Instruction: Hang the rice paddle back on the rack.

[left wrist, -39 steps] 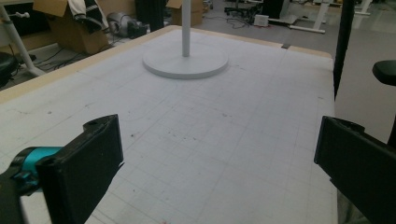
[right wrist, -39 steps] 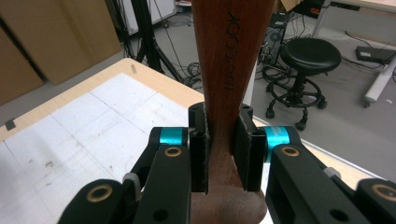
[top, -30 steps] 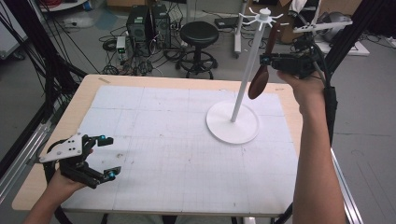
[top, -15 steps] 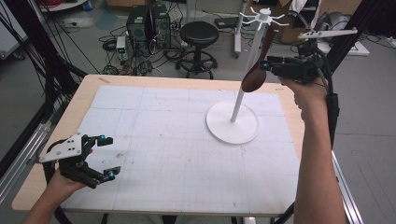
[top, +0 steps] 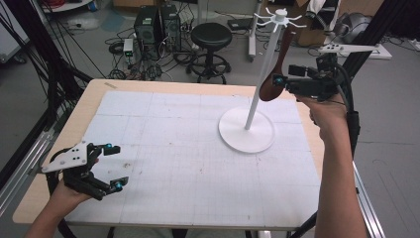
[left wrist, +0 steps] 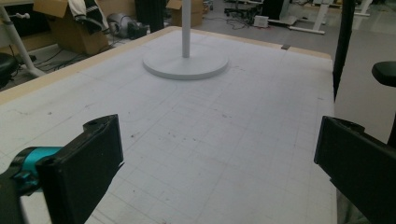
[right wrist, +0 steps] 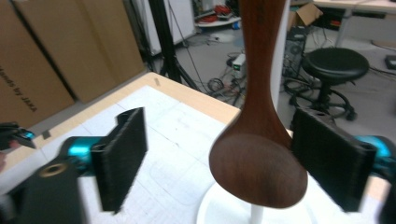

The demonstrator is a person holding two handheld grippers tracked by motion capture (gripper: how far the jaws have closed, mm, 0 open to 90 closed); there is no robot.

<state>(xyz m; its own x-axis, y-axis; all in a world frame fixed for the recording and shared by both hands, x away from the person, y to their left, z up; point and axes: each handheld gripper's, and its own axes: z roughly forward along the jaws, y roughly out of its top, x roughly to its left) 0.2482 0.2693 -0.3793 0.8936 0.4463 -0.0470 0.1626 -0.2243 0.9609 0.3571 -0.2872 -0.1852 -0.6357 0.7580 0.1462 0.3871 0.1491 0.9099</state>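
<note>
Wooden spoon (right wrist: 257,140) hanging from one white stand (top: 246,130), right gripper (right wrist: 233,158) jaws just opened around it, left gripper (top: 113,167) open

Wooden spoon (right wrist: 258,158) handle runs off the top edge in the right gripper view, so its hanging point is out of frame there. Spoon bowl hides most of the white stand (right wrist: 254,212) pole. Stand pole (left wrist: 186,28) is cut off at the top in the left gripper view. Right gripper fingers (right wrist: 123,154) are blurred.
</note>
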